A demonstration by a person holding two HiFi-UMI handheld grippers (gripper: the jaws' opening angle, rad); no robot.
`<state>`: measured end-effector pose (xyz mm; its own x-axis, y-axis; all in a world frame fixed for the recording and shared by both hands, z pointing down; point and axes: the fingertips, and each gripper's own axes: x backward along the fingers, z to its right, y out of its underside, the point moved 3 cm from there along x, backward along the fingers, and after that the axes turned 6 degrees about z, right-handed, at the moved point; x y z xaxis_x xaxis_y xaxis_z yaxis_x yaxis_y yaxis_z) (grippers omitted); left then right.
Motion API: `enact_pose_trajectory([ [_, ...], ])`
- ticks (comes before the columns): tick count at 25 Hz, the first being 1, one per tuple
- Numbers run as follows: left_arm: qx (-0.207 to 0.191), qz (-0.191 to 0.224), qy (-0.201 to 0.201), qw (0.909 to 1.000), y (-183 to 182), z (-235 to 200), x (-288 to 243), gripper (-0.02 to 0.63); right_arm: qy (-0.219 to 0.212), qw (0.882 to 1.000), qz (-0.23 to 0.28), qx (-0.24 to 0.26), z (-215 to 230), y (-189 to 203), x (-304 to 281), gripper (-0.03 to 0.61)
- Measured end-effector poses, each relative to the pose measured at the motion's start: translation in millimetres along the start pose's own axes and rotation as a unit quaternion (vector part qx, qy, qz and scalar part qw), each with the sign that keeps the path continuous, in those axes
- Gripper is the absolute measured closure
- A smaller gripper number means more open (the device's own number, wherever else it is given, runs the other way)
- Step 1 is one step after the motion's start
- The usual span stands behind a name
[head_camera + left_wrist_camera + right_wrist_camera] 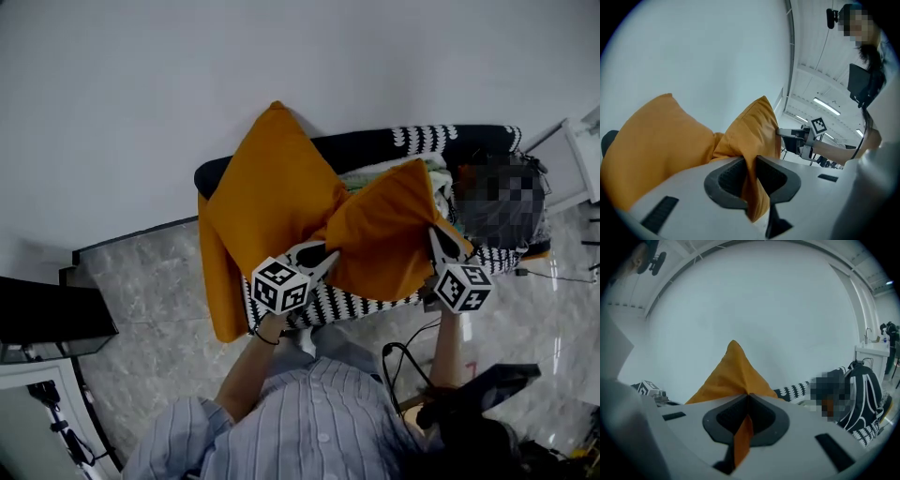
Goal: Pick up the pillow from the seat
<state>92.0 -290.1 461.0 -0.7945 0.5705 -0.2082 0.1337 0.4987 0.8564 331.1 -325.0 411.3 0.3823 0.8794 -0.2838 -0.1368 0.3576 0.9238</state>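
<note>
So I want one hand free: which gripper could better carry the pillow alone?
Left, probably. The left gripper is shut on a thick fold near the pillow's middle, so it should hang evenly; the right gripper pinches only a thin corner.

An orange pillow (291, 202) is held up between two tools, bunched at its middle so it spreads like a bow. The left tool (325, 255) pinches the fabric at that bunched waist. The right tool (437, 236) grips the pillow's right near corner. Behind the pillow stands the dark seat (375, 145), draped with a black-and-white zigzag throw (356, 305). Grey marbled floor (150, 300) lies to the left, a pale wall (141, 94) beyond. Nearest is the person's striped shirt (309, 427).
</note>
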Motion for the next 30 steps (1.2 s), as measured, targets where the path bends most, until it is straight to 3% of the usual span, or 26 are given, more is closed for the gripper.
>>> enact_pose_trajectory([
  [6, -0.037, 0.029, 0.021, 0.9987, -33.4, 7.4, 30.8, 0.534, 0.004, 0.999, 0.046, 0.005, -37.5, -28.7, 25.0, 0.557],
  [13, -0.07, 0.039, 0.023, 0.9965, -47.4, -4.6, 102.3, 0.536, 0.011, 0.998, 0.067, 0.002, -107.9, -17.1, 34.7, 0.557],
  [23, -0.071, 0.041, 0.012, 0.9966, -30.2, -30.7, 226.6, 0.54, 0.009, 0.997, 0.073, -0.015, -225.5, 29.5, 46.6, 0.556],
  [30, -0.059, 0.045, 0.009, 0.9972, -4.0, -31.6, 284.4, 0.54, 0.008, 0.998, 0.062, -0.022, -275.5, 59.2, 66.0, 0.557],
])
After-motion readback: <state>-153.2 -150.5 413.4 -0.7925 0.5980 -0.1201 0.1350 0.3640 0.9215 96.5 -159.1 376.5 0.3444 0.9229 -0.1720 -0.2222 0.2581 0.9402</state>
